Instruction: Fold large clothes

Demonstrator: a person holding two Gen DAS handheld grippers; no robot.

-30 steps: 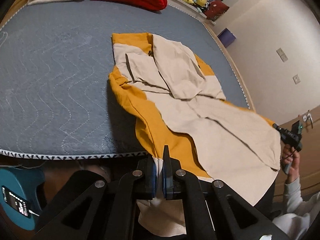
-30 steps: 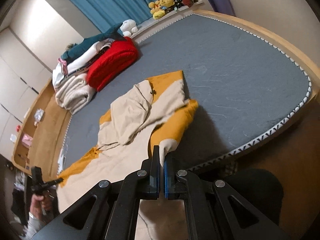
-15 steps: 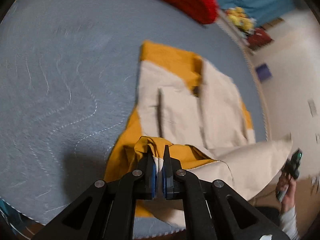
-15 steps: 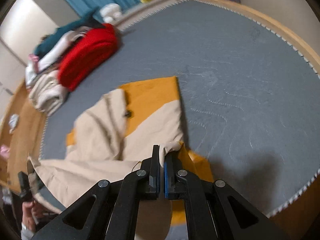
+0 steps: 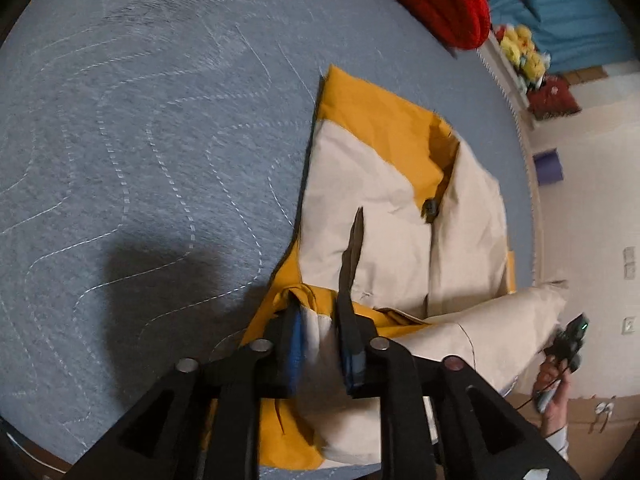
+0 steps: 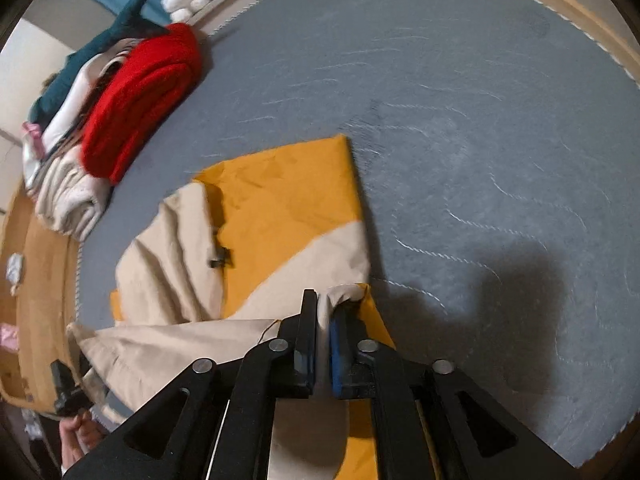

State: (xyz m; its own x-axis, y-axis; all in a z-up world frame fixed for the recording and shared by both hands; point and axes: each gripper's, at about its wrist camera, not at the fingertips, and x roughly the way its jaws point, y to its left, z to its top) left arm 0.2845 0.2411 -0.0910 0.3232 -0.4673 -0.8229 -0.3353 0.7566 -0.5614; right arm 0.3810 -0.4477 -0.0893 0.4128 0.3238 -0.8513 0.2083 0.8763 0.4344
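On the grey quilted bed (image 5: 140, 168), both tools tilt steeply down over the near end of a yellow and cream garment (image 5: 384, 184) that lies flat on the cover, its yellow top end pointing away. The left tool (image 5: 320, 320) has its jaws opening; a cream fold of the garment sits in the gap between the blue pads, and from here, with the blur, it looks loose rather than pinched. The right tool (image 6: 324, 312) is also opening, its gap narrower, with a bunched cream edge of the same garment between its fingers and seemingly against both pads. The lower part of the garment stretches between the two tools, doubled up over the rest. A red blanket (image 6: 136, 100) lies folded well apart at the far edge of the bed.
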